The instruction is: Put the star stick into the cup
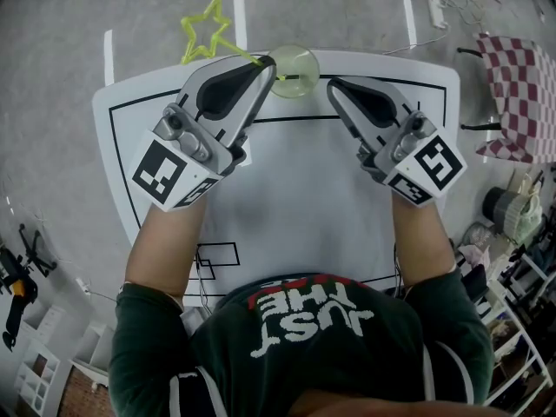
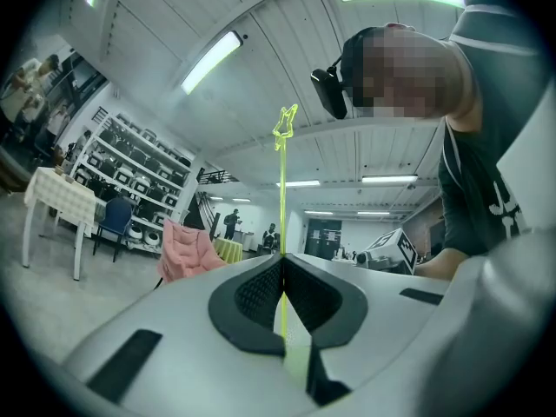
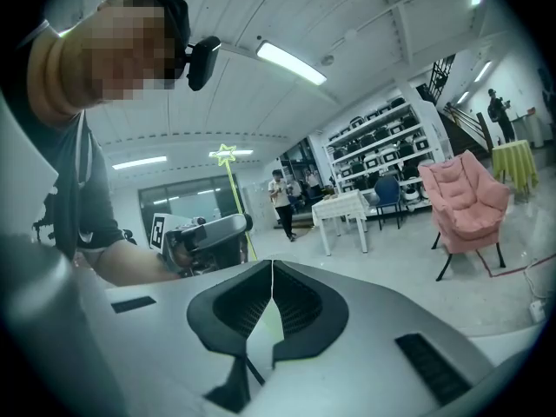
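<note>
Our left gripper (image 1: 265,66) pinches the star stick (image 1: 208,29), its star at upper left and its lower end at the cup (image 1: 294,69), top centre. Our right gripper (image 1: 334,83) is closed, empty.

In the head view the star stick (image 1: 233,50) slips behind the left gripper (image 1: 266,64) — whether its end sits inside the cup (image 1: 295,69) is unclear. The person's chest (image 1: 313,337) hides the near edge of the table (image 1: 295,181).
</note>
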### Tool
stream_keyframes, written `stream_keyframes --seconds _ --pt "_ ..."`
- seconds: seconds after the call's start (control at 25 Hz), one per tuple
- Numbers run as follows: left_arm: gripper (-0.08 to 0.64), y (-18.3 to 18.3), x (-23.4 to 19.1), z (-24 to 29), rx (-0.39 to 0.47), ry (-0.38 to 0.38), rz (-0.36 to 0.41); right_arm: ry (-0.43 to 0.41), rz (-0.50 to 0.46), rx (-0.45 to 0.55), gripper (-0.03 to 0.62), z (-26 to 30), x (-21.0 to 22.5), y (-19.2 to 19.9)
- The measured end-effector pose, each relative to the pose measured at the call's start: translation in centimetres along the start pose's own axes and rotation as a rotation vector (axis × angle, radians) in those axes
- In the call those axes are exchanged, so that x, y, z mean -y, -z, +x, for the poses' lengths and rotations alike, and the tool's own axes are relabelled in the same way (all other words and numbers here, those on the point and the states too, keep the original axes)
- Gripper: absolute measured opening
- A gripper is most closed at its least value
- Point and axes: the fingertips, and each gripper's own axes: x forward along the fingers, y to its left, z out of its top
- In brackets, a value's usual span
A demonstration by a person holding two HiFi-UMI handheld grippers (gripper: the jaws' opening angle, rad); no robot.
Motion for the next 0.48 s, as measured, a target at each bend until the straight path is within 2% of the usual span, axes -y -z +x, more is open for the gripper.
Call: stream_keyframes --seconds 0.48 --pt "0.009 0.09 0.5 0.05 -0.013 0.0 0.02 -0.015 -0.009 -0.001 0.035 -0.17 -0.63 -0.25"
